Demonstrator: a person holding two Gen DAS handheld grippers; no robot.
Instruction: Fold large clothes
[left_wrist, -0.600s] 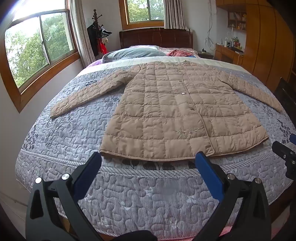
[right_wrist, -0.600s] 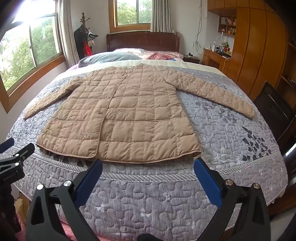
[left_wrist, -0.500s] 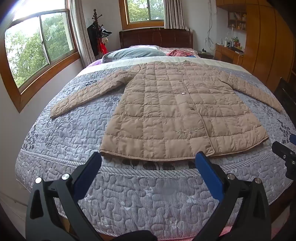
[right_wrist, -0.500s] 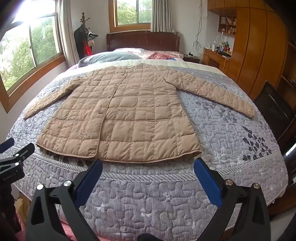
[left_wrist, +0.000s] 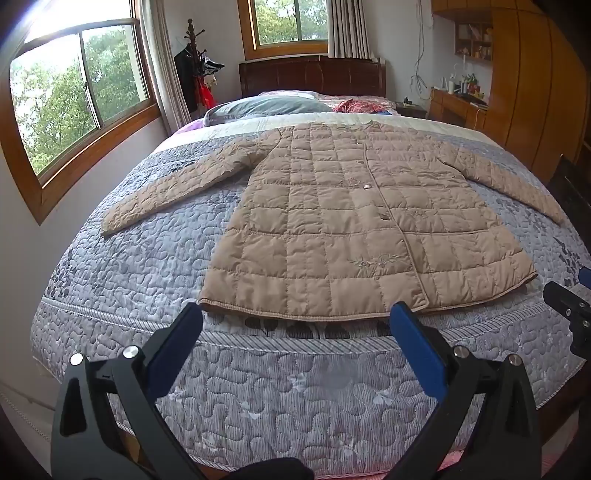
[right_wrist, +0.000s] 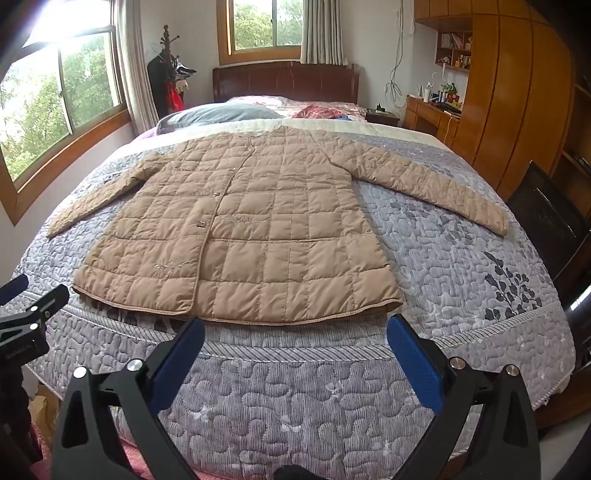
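The quilted tan coat (left_wrist: 354, 229) lay flat and face up in the middle of the bed (left_wrist: 258, 387), buttoned, both sleeves spread out to the sides, its hem nearest the foot of the bed. Nothing of it was folded yet — by the look of it the whole job remained: sleeves in, sides over, then the length doubled. Just short of the hem, the left gripper (left_wrist: 295, 328) hung with its blue pads spread wide and nothing between them; the right gripper (right_wrist: 295, 332) beside it was the same — gaping, empty, clear of the cloth. Beyond the coat's collar sat a grey pillow (left_wrist: 269, 107) and the dark headboard (left_wrist: 314, 75).
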